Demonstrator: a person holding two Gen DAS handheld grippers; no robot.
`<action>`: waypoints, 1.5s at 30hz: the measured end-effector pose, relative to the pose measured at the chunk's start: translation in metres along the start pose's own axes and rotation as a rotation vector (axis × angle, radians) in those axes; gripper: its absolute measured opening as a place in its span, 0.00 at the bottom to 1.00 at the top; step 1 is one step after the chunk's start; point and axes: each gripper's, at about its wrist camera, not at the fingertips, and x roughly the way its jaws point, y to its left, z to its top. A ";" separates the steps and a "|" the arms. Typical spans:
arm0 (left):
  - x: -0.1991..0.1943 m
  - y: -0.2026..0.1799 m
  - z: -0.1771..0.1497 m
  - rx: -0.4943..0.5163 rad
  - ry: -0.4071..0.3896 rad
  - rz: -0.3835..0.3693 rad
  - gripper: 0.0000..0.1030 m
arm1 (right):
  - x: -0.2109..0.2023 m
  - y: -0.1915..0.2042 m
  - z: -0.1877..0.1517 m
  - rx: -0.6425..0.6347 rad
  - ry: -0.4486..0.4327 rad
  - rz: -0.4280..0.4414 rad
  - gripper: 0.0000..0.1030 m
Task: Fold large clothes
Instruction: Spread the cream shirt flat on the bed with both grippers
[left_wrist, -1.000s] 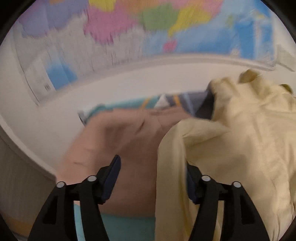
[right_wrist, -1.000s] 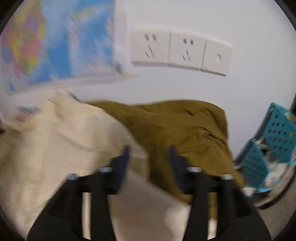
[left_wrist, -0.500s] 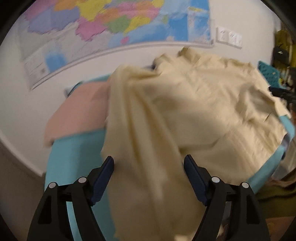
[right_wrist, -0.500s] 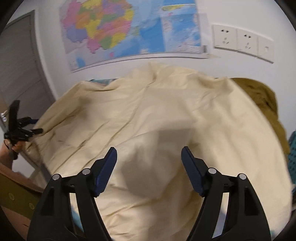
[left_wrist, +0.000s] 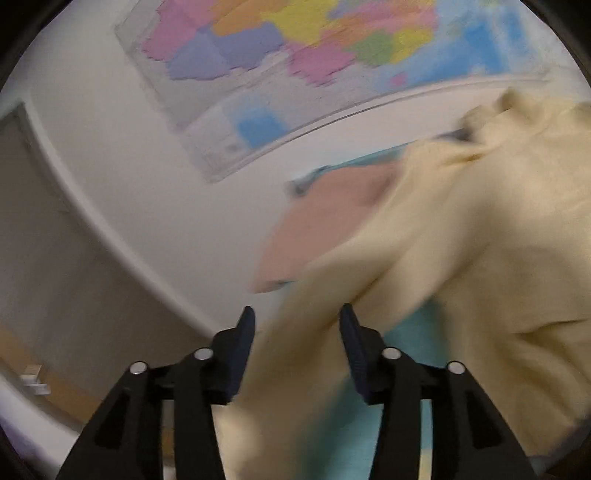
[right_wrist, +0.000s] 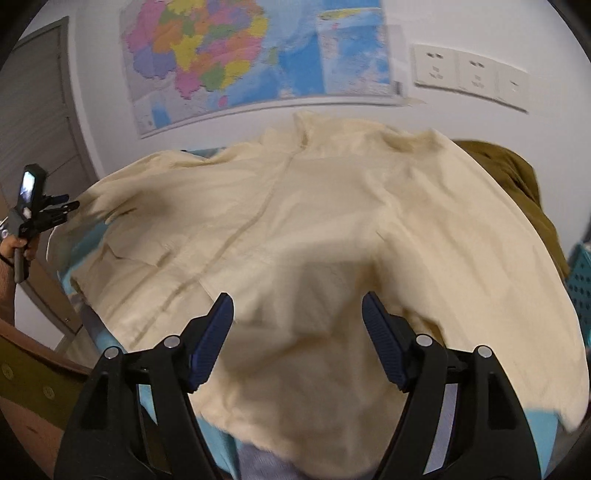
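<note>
A large cream-yellow shirt (right_wrist: 314, 229) lies spread over the turquoise table (right_wrist: 543, 432), collar toward the wall. My right gripper (right_wrist: 297, 310) is open and hovers over the shirt's near hem, holding nothing. My left gripper (left_wrist: 297, 321) is open at the table's left end; a blurred sleeve of the shirt (left_wrist: 461, 236) runs between its fingers, and the jaws are apart. The left gripper also shows in the right wrist view (right_wrist: 72, 205), beside the sleeve end.
A folded pink garment (left_wrist: 325, 221) lies on the table's far left corner. An olive garment (right_wrist: 517, 181) is heaped at the far right. A teal basket (right_wrist: 580, 273) stands at the right. A map (right_wrist: 240, 62) and sockets (right_wrist: 469, 74) are on the wall.
The shirt has been spread flat over the table. My left gripper has swung left toward the sleeve end and its jaws have narrowed. My right gripper has stayed open over the hem.
</note>
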 end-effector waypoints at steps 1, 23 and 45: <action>-0.008 -0.004 -0.005 -0.011 -0.030 -0.104 0.45 | -0.003 -0.004 -0.008 0.016 0.009 -0.013 0.70; -0.072 -0.257 -0.042 0.583 -0.219 -0.801 0.65 | -0.014 -0.031 -0.080 0.218 -0.042 0.037 0.09; -0.005 -0.258 0.006 0.292 0.012 -0.722 0.48 | -0.097 -0.036 -0.018 0.087 -0.069 0.007 0.78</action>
